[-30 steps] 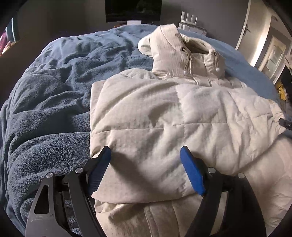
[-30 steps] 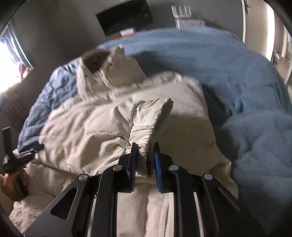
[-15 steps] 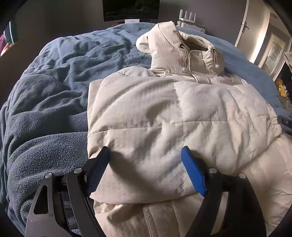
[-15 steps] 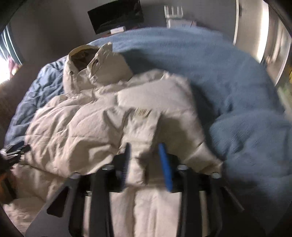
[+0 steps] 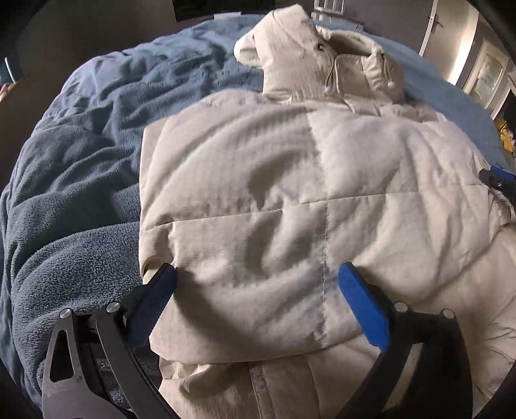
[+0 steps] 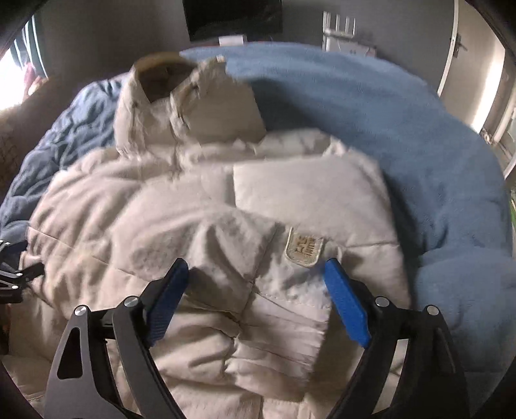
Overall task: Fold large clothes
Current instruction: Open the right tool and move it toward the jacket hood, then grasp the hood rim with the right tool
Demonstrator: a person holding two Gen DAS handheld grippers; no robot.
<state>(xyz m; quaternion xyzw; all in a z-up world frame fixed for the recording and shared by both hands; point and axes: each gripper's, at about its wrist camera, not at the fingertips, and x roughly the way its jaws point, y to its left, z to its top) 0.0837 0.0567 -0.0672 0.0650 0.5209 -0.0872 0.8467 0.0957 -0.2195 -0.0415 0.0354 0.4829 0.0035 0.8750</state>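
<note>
A cream quilted hooded jacket (image 5: 306, 199) lies on the blue bedspread (image 5: 80, 180), hood (image 5: 306, 54) toward the far end. Its left side is folded over the body. My left gripper (image 5: 258, 274) is open and empty, low over the folded panel near its lower edge. In the right wrist view the jacket (image 6: 193, 209) has its right sleeve (image 6: 274, 306) with a logo patch (image 6: 304, 246) lying folded onto the body. My right gripper (image 6: 256, 267) is open and empty, straddling that sleeve. The right gripper's tip (image 5: 498, 180) shows at the left wrist view's right edge.
The blue bedspread (image 6: 403, 145) surrounds the jacket on all sides. A dark screen (image 6: 232, 16) and a white rack (image 6: 340, 32) stand by the far wall. A door (image 6: 474, 58) is at the right. The left gripper (image 6: 13, 277) shows at the left edge.
My right gripper has opened and let go of the sleeve cuff, which now lies folded on the jacket body. My left gripper has stayed open and moved slightly closer over the jacket.
</note>
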